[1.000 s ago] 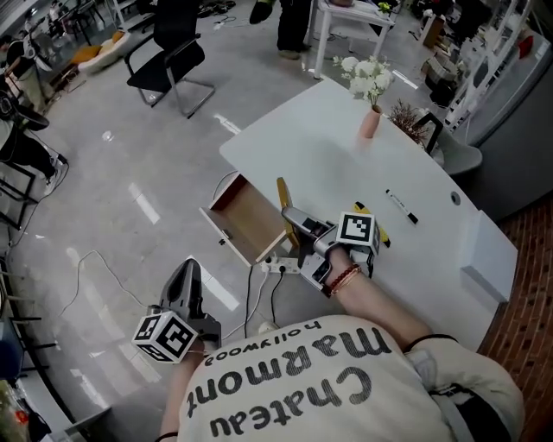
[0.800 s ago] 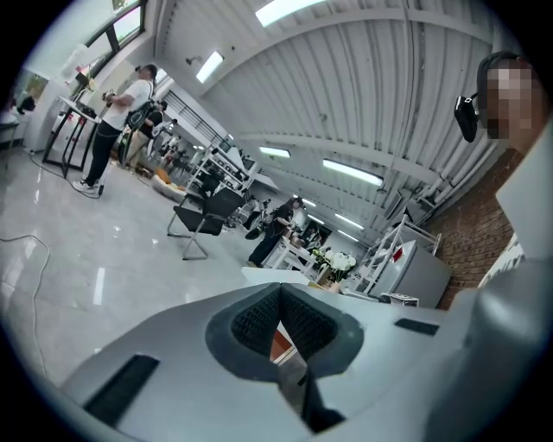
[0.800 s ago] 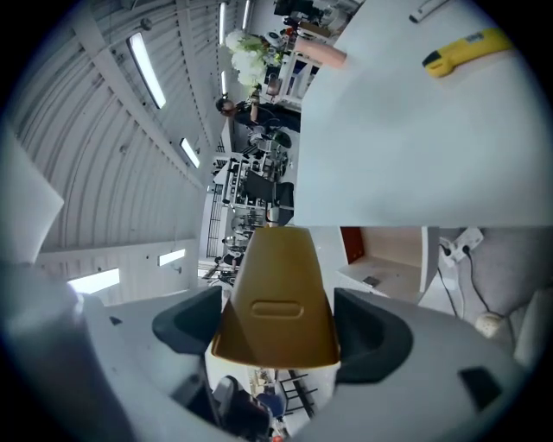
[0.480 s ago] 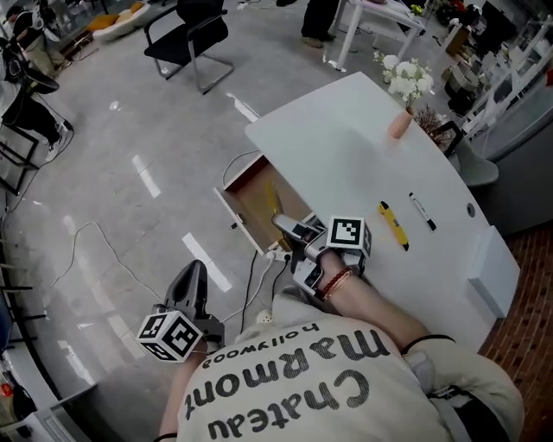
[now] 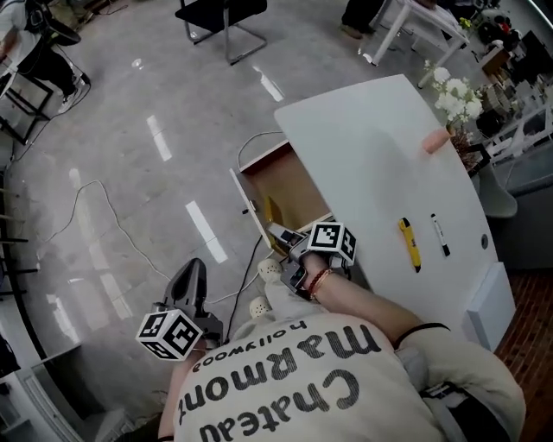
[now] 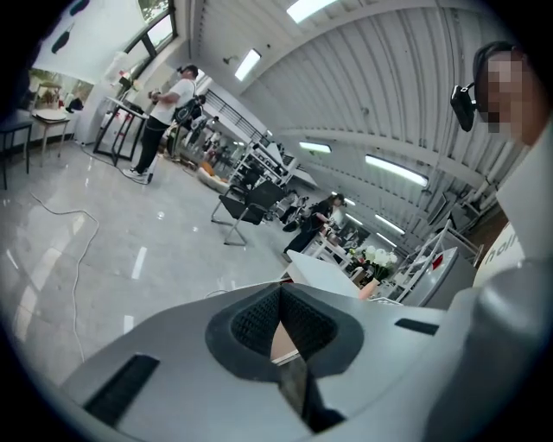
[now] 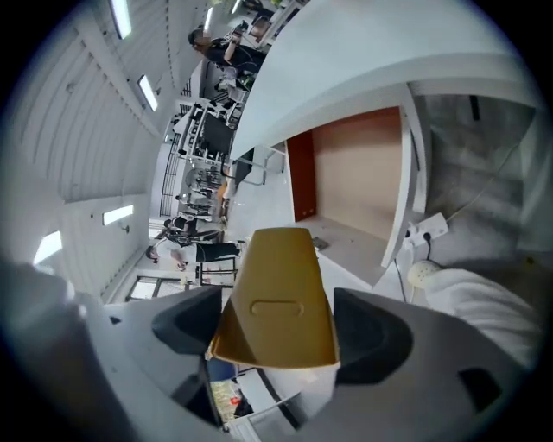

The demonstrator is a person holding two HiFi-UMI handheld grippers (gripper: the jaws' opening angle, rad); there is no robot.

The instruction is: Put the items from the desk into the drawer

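My right gripper (image 5: 283, 235) is shut on a flat mustard-yellow item (image 5: 273, 211), holding it at the near end of the open wooden drawer (image 5: 289, 183) under the white desk (image 5: 363, 155). In the right gripper view the mustard item (image 7: 276, 298) stands between both pads, with the drawer (image 7: 359, 173) ahead. A yellow pen-like tool (image 5: 409, 244) and a black marker (image 5: 439, 235) lie on the desk. My left gripper (image 5: 187, 280) hangs over the floor, left of the drawer. In its own view the left gripper (image 6: 276, 321) is shut on nothing.
A pink vase (image 5: 436, 141) with white flowers (image 5: 449, 86) stands at the desk's far edge. White power strips (image 5: 266, 271) and a cable (image 5: 95, 207) lie on the floor below the drawer. A black chair (image 5: 220, 13) stands far off, and people stand in the background.
My right gripper has sunk with the mustard item, from beside the desk's edge to the drawer's near end. The left gripper has dropped a little. The head view has shifted.
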